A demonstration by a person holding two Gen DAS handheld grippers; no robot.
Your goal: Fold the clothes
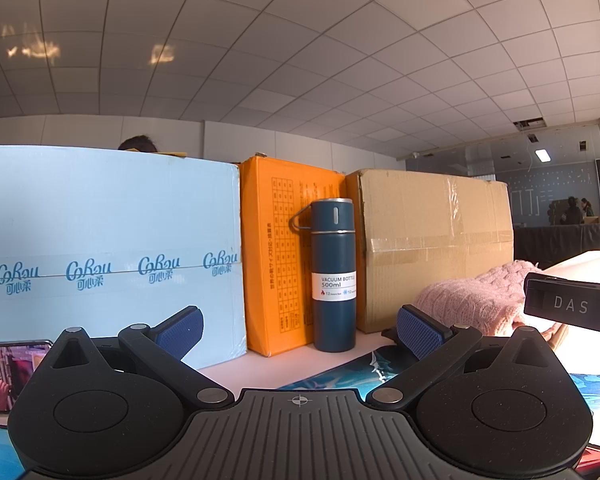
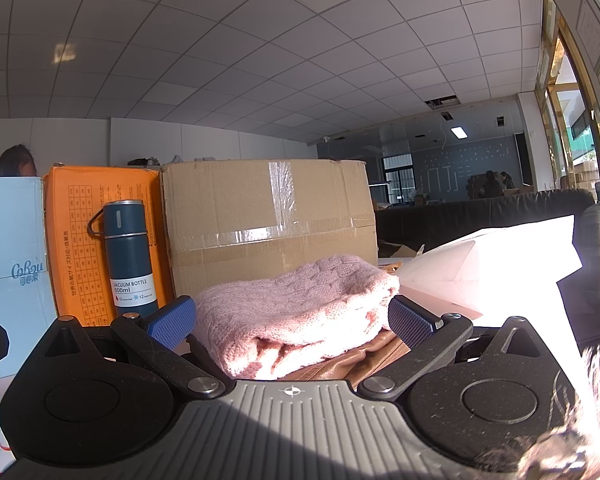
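Pink cable-knit sweater [image 2: 300, 312]; navy flask [image 1: 334, 276]; garment beneath [image 2: 352, 364] maybe tan.

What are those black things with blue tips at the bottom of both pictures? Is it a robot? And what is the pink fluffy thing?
Not a robot: a person holds one grabbing tool in each hand, and each tool carries a camera looking out along its two blue-tipped fingers. One picture comes from the left gripper, the other from the right gripper. Both are open and hold nothing. The pink thing is a folded knitted sweater, lying right in front of the right gripper, between its fingers but not pinched. It seems to rest on something brown. Behind stand a blue vacuum bottle, a light blue box, an orange box and a cardboard box.
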